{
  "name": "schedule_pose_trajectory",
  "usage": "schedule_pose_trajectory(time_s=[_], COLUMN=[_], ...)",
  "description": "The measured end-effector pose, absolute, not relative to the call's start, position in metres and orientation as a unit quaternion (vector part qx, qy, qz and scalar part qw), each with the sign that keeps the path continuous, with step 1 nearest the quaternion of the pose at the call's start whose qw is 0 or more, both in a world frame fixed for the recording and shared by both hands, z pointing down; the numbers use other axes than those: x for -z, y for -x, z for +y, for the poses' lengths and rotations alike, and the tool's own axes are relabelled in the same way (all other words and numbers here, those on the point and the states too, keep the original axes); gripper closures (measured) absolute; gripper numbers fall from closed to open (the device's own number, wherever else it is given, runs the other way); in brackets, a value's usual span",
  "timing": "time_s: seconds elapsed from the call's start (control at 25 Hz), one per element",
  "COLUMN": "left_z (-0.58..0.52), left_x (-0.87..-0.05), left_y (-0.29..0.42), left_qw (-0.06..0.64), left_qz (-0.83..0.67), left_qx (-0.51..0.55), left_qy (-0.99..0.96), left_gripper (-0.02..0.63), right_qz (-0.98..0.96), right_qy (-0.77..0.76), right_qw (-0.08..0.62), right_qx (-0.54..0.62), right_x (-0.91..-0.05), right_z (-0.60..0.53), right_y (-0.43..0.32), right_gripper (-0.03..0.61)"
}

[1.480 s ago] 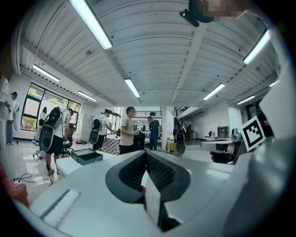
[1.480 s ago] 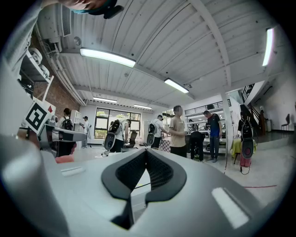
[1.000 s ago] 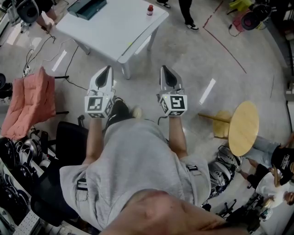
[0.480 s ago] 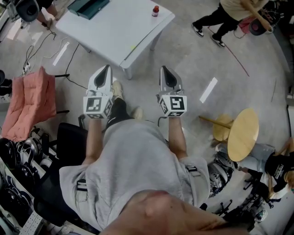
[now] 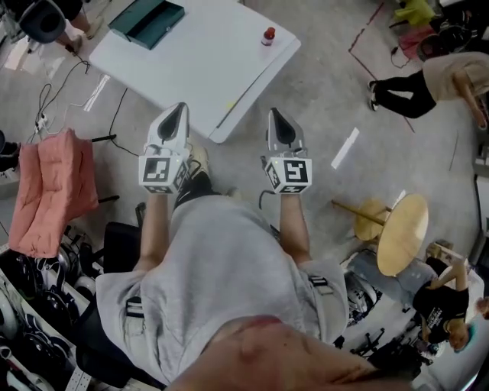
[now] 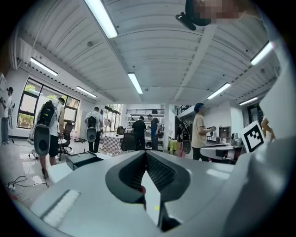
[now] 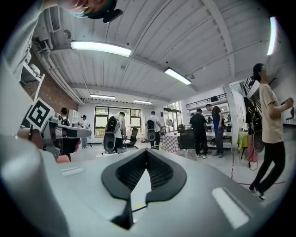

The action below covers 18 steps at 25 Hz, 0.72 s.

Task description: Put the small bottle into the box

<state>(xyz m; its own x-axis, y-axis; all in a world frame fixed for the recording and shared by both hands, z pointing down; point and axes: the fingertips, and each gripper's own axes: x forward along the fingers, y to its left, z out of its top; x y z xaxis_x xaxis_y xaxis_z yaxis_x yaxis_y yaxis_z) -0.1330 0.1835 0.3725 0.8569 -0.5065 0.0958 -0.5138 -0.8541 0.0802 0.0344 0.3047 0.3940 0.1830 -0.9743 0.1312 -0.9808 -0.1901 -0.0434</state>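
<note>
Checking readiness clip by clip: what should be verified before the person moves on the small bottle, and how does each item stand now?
1. The small bottle stands clear on the white table: ok.
2. The box is on the same table: ok; open on top: cannot tell.
3. The left gripper is empty, jaws together: ok.
4. The right gripper is empty, jaws together: ok.
5. Jaws opened for a grasp: not ok.
6. Bottle within reach: not ok, it sits far beyond both grippers.

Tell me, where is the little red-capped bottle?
In the head view, the small bottle stands near the white table's right corner, right of the teal box.
</note>
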Motion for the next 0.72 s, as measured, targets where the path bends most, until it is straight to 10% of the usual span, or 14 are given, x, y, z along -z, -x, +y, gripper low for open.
schedule_pose_trajectory(time_s=[0.72], left_z=[0.023], left_x=[-0.371], left_y=[0.096], left_qw=[0.052], left_qz=[-0.189], left_qx=[-0.035], left_qy=[-0.98], left_gripper=[0.603], right_qz=[-0.576], right_qy=[-0.815], right_qw=[0.027], right_qx=[-0.067], right_x=[-0.394], right_z=[0.161], right_y=[-0.052], right_gripper=[0.575])
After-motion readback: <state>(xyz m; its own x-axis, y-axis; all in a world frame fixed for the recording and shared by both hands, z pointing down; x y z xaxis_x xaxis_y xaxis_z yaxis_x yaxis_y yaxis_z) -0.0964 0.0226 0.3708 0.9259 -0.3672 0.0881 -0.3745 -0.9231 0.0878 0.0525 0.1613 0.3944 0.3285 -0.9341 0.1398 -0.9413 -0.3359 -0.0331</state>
